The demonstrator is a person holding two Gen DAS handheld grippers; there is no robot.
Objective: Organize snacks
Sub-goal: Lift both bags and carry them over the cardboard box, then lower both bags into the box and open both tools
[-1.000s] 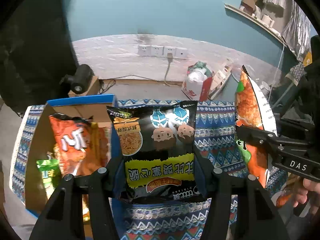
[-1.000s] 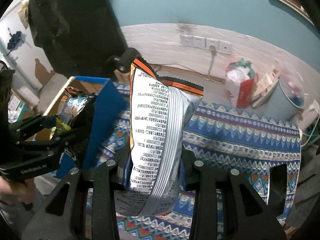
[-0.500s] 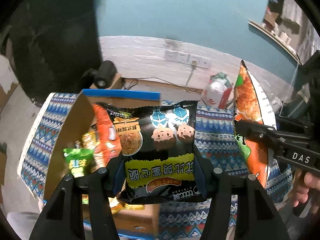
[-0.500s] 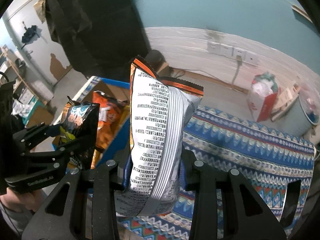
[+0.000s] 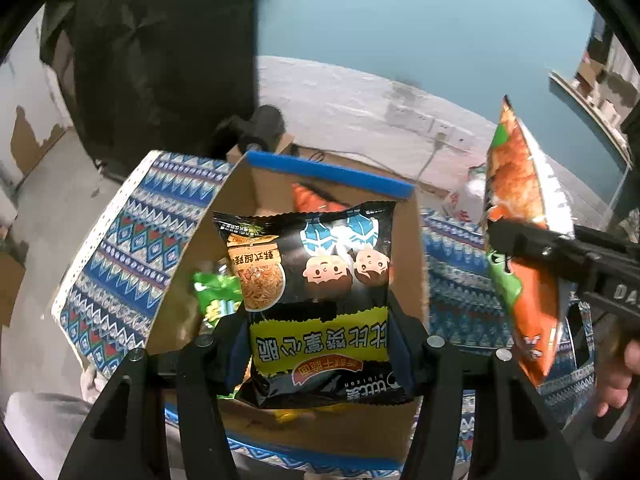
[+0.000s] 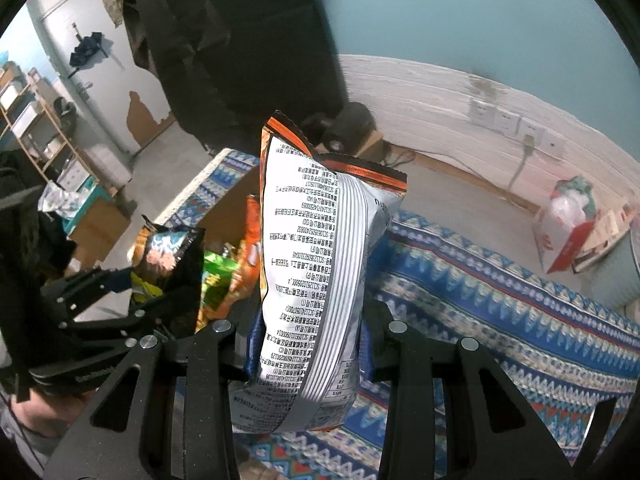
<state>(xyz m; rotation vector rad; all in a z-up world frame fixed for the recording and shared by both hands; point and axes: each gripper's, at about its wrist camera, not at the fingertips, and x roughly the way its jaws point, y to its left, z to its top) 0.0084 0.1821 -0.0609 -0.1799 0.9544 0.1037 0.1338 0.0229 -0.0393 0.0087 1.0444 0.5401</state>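
Note:
My left gripper is shut on a black snack bag with a yellow band and holds it above the open cardboard box. The box holds an orange bag and a green bag. My right gripper is shut on an orange and silver chip bag, held upright to the right of the box. That bag also shows in the left wrist view, and the black bag shows in the right wrist view.
A blue patterned cloth covers the table under the box. A dark hanging cover stands behind the box. A red and white bag sits on the floor by the wall with sockets.
Both grippers have swung left with their bags. The black bag now hangs over the box's opening instead of beside it, and the chip bag has come closer to the box.

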